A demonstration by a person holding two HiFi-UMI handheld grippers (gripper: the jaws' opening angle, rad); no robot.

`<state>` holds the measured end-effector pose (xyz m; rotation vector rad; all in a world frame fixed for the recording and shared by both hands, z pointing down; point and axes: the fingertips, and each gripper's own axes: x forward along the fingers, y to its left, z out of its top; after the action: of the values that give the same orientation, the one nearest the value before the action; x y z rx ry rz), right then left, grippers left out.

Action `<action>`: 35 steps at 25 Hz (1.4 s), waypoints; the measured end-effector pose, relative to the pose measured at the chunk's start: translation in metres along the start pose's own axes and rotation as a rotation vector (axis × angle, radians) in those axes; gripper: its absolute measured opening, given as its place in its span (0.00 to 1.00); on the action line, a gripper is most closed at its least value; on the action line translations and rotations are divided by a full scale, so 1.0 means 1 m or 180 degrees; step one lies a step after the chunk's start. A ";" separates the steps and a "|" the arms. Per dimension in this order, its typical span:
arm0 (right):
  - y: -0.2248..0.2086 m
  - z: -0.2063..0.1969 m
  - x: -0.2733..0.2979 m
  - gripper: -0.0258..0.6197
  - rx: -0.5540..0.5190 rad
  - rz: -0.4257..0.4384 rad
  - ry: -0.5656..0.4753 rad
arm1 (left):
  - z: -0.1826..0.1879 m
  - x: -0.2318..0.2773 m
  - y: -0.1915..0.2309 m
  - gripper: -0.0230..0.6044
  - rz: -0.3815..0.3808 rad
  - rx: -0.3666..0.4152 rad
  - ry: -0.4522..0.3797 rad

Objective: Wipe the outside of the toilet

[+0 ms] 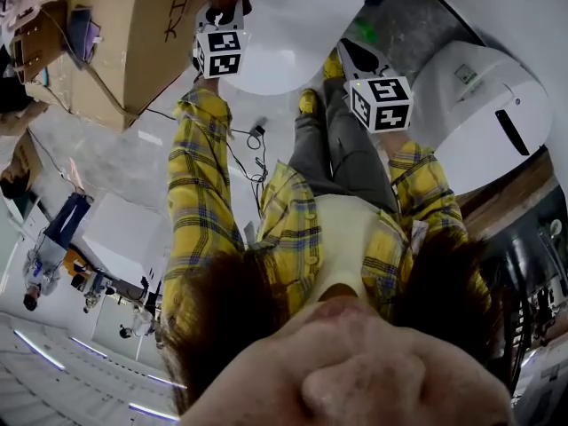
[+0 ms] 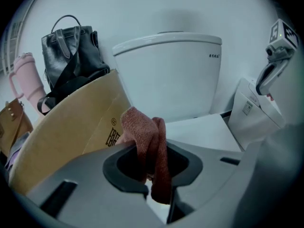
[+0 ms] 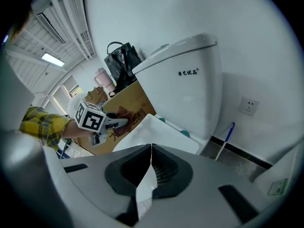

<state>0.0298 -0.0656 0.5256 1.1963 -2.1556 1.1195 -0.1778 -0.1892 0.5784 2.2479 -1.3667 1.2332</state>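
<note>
The white toilet stands against the wall, its tank (image 2: pixel 173 75) upright and its shut lid (image 2: pixel 202 134) in front of it. My left gripper (image 2: pixel 154 182) is shut on a reddish cloth (image 2: pixel 142 129), which bunches up out of the jaws and hangs a little above the lid's left side. In the right gripper view the left gripper (image 3: pixel 114 122) with its cloth (image 3: pixel 119 114) hovers by the lid (image 3: pixel 154 129), below the tank (image 3: pixel 190 77). My right gripper (image 3: pixel 151 151) is shut with nothing in it, held back from the toilet's right side.
A cardboard box (image 2: pixel 66 132) leans close against the toilet's left side. Behind it are a black bag (image 2: pixel 71 56) and a pink tumbler (image 2: pixel 27 82). A white unit (image 2: pixel 256 113) stands to the toilet's right. A blue-handled stick (image 3: pixel 226 140) leans by the wall socket (image 3: pixel 249 106).
</note>
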 end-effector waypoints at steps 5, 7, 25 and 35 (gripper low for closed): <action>-0.012 -0.008 0.003 0.08 0.0037 -0.0051 0.0047 | -0.003 0.029 0.015 0.19 0.0078 0.0080 0.0075; -0.016 -0.012 0.003 0.08 0.0051 -0.0080 0.0068 | -0.005 0.038 0.017 0.19 0.0089 0.0066 0.0115; -0.037 -0.033 -0.003 0.08 0.0266 -0.0270 0.0073 | -0.008 0.075 -0.046 0.19 -0.0207 0.0038 0.0083; -0.043 -0.036 -0.013 0.08 0.0399 -0.0375 -0.0008 | 0.000 0.060 -0.100 0.19 -0.0469 0.0114 -0.0071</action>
<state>0.0728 -0.0429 0.5571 1.3611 -2.0132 1.2170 -0.0838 -0.1729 0.6455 2.3460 -1.1712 1.1955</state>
